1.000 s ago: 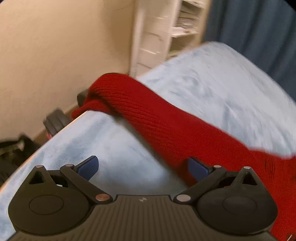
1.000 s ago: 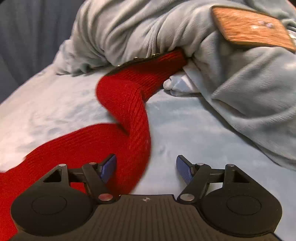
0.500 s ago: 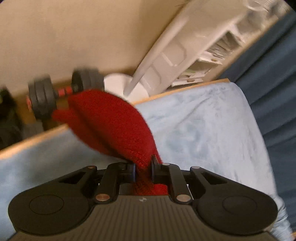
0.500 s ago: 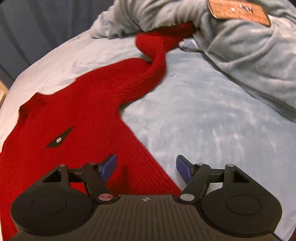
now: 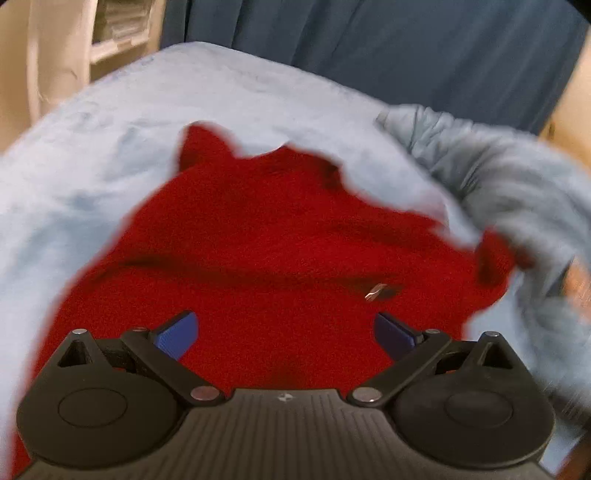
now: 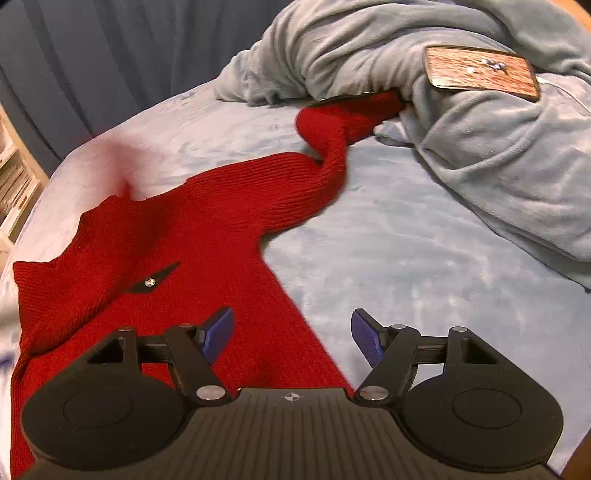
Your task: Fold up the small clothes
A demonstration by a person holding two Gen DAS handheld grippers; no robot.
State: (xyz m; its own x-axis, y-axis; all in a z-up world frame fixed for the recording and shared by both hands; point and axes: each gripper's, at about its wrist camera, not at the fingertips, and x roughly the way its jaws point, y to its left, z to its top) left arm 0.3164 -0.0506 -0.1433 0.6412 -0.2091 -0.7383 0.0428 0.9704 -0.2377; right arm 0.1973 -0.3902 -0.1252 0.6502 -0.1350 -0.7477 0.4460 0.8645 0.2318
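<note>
A bed (image 6: 406, 251) covered by a pale blue plush sheet fills both views, with dark blue curtains (image 5: 406, 48) hung behind it and a white shelf unit (image 5: 110, 33) seen at the far left corner. A grey-blue blanket (image 6: 480, 140) is heaped at the bed's right side, and a phone (image 6: 480, 72) with a wood-patterned back is laid on top of it. A red knitted sweater (image 6: 207, 236) is spread flat on the sheet; one sleeve is stretched away and its end is tucked under the blanket. The left tool (image 5: 286, 332) is held angled down over the sweater's body, its jaws just opened wide with nothing gripped, though this view is blurred. The right tool (image 6: 291, 338) is poised above the sweater's right edge, jaws partly apart and empty.
</note>
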